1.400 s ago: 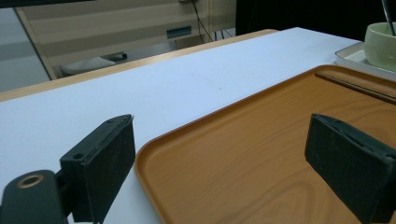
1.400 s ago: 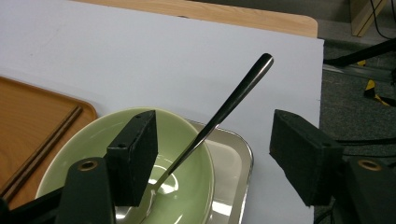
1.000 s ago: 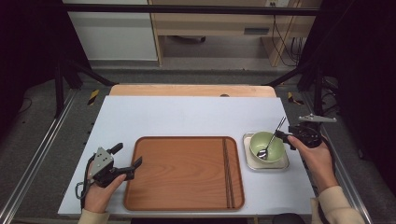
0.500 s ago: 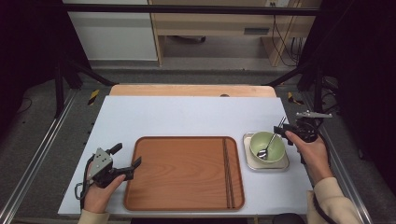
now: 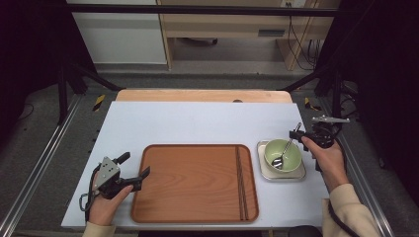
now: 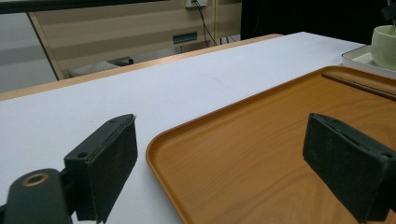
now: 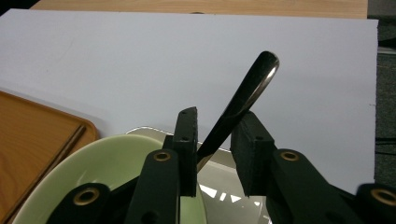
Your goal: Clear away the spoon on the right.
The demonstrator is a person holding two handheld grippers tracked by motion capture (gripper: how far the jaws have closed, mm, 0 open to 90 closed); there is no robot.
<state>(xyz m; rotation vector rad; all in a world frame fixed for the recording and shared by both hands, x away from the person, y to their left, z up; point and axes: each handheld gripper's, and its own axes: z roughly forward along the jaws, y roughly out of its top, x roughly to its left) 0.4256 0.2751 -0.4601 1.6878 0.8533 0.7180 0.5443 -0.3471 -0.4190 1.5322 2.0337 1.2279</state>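
Pale green, the bowl point(image 5: 282, 154) sits in a small square metal tray point(image 5: 297, 173) near the right edge of the white counter point(image 5: 197, 123). A metal spoon point(image 5: 286, 148) leans in the bowl, handle slanting up to the right. The right gripper point(image 5: 298, 135) has its jaws around the spoon handle, narrowly parted, with a small gap on one side; whether they pinch it I cannot tell. A wooden serving tray point(image 5: 195, 182) lies beside the bowl, chopsticks point(image 5: 240, 182) along its right side. The left gripper point(image 5: 133, 170) rests wide open at the serving tray's left rim, holding nothing.
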